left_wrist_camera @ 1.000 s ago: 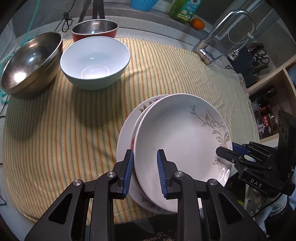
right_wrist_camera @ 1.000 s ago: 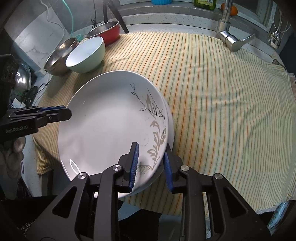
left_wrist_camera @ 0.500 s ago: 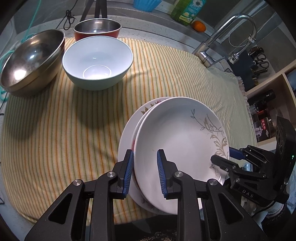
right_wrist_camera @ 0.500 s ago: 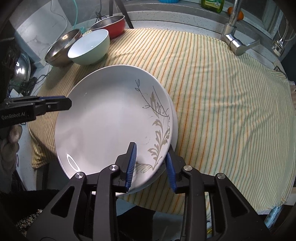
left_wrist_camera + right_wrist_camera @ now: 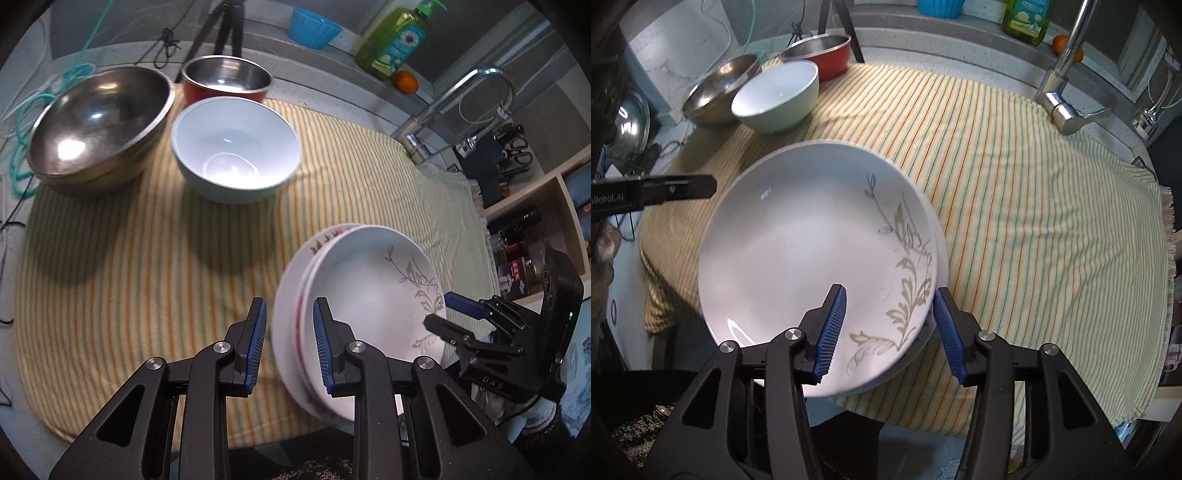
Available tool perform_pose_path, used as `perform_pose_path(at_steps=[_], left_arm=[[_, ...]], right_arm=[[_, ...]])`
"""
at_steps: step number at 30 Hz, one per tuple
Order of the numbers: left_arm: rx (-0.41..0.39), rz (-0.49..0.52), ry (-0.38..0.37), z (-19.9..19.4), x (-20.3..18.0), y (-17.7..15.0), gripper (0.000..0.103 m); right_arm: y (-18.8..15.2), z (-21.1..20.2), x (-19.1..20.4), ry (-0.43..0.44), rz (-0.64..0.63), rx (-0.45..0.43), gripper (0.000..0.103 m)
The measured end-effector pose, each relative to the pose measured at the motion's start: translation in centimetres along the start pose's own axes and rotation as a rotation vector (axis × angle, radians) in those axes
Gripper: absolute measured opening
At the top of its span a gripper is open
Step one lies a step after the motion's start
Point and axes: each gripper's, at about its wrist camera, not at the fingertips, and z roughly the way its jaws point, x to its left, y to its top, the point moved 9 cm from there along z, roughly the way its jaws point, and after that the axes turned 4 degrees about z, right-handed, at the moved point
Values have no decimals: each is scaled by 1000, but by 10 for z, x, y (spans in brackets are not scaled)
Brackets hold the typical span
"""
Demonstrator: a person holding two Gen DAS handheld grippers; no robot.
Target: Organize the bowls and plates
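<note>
A stack of white plates [image 5: 365, 306] with a grey leaf pattern on top lies at the near edge of the striped cloth; it also shows in the right wrist view [image 5: 812, 258]. My left gripper [image 5: 288, 343] is open, its right finger over the stack's left rim, its left finger beside it. My right gripper [image 5: 890, 328] is open, jaws wide on either side of the stack's near right rim. A pale green bowl [image 5: 236, 147], a large steel bowl [image 5: 99, 122] and a red bowl [image 5: 225, 79] stand at the back left.
A striped cloth [image 5: 1015, 206] covers the counter. A tap [image 5: 1067, 74] rises at the back right. A green soap bottle [image 5: 395, 40], an orange [image 5: 405, 81] and a blue cup [image 5: 314, 27] sit on the back ledge. Shelves [image 5: 546, 229] stand at the right.
Both grippers have opened and let go of the plate stack, which now rests on the cloth. The left gripper has shifted left of the stack.
</note>
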Motion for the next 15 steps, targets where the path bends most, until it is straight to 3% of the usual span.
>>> perform_pose_path(at_steps=[7, 15], left_arm=[[-62, -72, 31, -27, 44, 10, 23], [-150, -157, 81, -59, 105, 30, 23]], right_arm=[[32, -14, 2, 66, 81, -66, 51], [78, -23, 40, 180, 101, -144, 51]])
